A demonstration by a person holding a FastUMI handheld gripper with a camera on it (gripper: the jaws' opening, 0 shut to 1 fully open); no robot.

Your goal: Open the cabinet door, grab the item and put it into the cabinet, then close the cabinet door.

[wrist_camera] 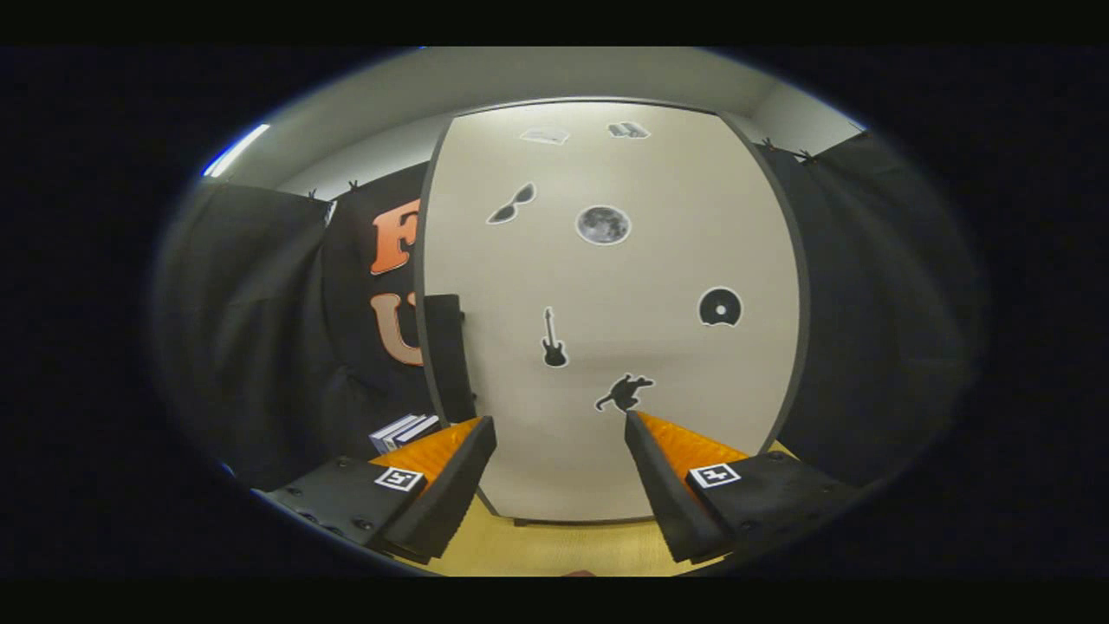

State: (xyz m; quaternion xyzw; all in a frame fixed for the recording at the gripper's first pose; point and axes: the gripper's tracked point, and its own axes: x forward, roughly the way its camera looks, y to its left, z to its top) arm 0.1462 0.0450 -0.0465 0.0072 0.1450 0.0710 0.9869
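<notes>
One tall cream-white cabinet door with a dark rounded edge point(641, 286) is seen straight ahead, beyond the gripper point(560, 425), and it is shut flat against its frame. Seven small stickers are counted on its face: two pale ones near the top, too blurred to be made out, then a pair of dark sunglasses point(512, 204), a round grey moon point(603, 224), a black disc with a white rim point(720, 306), a black electric guitar point(554, 339) and a black leaping animal figure point(624, 392), the last lying just ahead of the fingertips. One narrow black upright panel point(449, 355) is seen beside the door's left edge; whether it is a handle or a separate part cannot be told.

One small stack of flat box-like items with dark and white edges point(404, 431) is seen low down beside the left finger, near the foot of the black panel; at least two are made out, and an exact count cannot be given.

The jaws are held wide apart with nothing between them, and nothing is touched by either finger.

A pale yellow wood-grain table point(554, 546) is seen below the fingers, and the cabinet's base is met by it. The booth is closed in by black cloth walls point(260, 347) on both sides, and a grey-white ceiling with one bright strip light point(236, 150) is seen above.
</notes>
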